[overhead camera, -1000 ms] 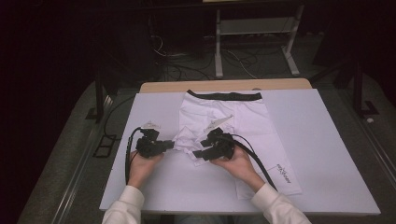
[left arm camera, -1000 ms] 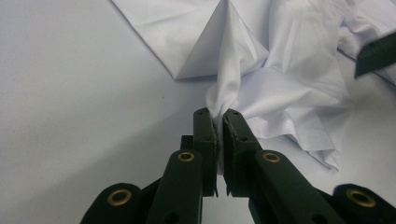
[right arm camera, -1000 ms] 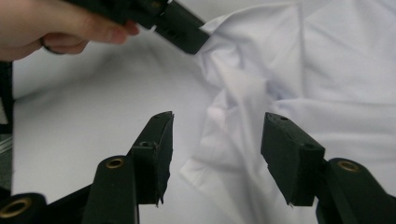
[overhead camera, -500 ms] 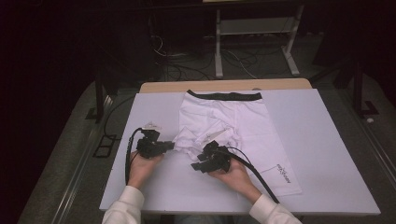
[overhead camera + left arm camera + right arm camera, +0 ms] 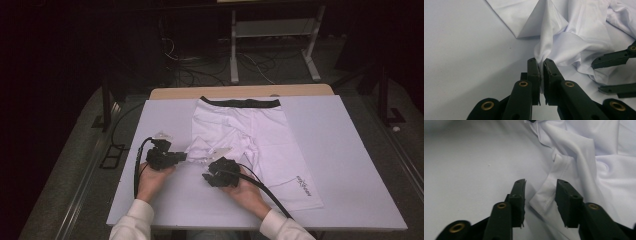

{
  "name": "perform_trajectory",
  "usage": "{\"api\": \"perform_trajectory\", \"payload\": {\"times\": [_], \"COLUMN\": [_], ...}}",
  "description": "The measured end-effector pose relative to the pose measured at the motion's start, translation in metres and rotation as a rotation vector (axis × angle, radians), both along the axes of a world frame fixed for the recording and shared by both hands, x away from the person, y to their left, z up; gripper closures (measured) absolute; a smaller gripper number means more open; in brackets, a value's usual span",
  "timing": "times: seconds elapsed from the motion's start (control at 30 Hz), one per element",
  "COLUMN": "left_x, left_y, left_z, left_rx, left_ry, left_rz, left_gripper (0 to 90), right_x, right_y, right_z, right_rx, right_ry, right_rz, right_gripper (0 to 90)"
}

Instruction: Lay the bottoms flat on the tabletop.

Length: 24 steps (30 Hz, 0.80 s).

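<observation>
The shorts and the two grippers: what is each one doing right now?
white shorts: lying flat on the table, one leg hem bunched up and lifted.
left gripper: shut on a fold of the shorts.
right gripper: jaws have just been closing, the hem corner lies between them, not pinched yet.
white table cover: spread smooth.

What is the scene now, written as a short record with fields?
garment: white fabric shorts with black waistband, lying on the table, left leg bunched
surface: pale lilac table sheet
left claw: shut on a fold of the shorts
right claw: open, jaws have just been closing, the hem corner of the shorts between them, not yet pinched
</observation>
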<state>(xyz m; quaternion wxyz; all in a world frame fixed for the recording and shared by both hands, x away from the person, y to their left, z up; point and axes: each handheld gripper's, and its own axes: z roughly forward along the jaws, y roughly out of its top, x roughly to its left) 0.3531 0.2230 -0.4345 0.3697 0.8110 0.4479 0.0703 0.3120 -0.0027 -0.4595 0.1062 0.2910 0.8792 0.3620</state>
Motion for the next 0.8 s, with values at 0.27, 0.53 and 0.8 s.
{"api": "perform_trajectory", "payload": {"times": [0.27,0.53,0.8], "left_x": [-0.001,0.0,0.0], "left_y": [0.0,0.0,0.002], "left_z": [0.0,0.0,0.001], "left_rx": [-0.001,-0.005,-0.017], "left_ry": [0.001,0.004,0.007], "left_rz": [0.002,0.001,0.001], "left_gripper": [83.9,83.9,84.0], "right_x": [-0.002,0.004,0.011], "right_y": [-0.005,-0.009,-0.016], "right_z": [-0.001,0.0,0.001], "right_rx": [0.004,0.027,0.061], "right_ry": [-0.021,0.021,0.086], "right_rz": [-0.033,-0.039,-0.027], "right_gripper": [83.3,86.4,86.9]}}
